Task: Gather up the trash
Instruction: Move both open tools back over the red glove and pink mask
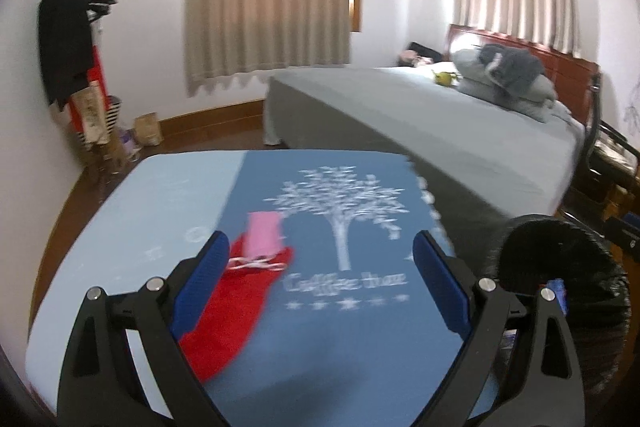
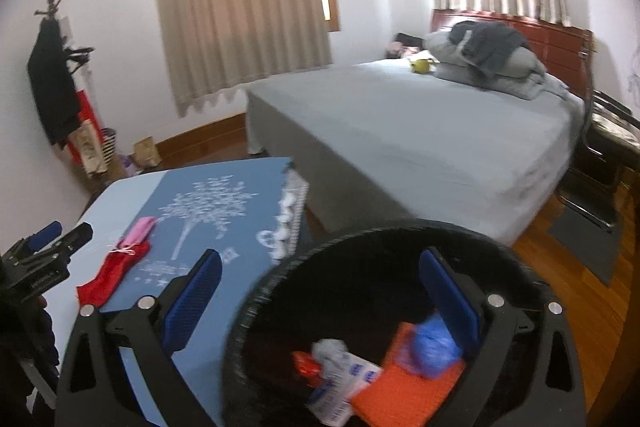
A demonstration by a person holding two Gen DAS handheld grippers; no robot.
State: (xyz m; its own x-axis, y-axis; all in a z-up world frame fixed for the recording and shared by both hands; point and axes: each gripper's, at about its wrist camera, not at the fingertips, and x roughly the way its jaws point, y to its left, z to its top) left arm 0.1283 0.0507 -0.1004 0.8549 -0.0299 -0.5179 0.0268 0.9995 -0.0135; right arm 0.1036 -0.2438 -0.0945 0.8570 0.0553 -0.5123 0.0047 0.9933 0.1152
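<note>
My left tongs (image 1: pixel 316 267) stand spread wide with nothing between the blue pads — they hang over the blue tablecloth (image 1: pixel 360 339) with its white tree print. Just beside the left pad lies a red cloth (image 1: pixel 236 311) with a pink piece (image 1: pixel 263 231) on its far end, tied with a white string. My right tongs (image 2: pixel 320 295) are likewise spread and empty, poised above the black bin (image 2: pixel 360 267), which stands just right of the table. Down inside the bin, below and between my right pads, sits the trash: an orange packet (image 2: pixel 400 387), a crumpled blue wrapper (image 2: pixel 434 347), a white wrapper (image 2: pixel 344 375) and a small red scrap (image 2: pixel 306 365). Beyond both tongs stretches a grey bed (image 2: pixel 400 131).
</note>
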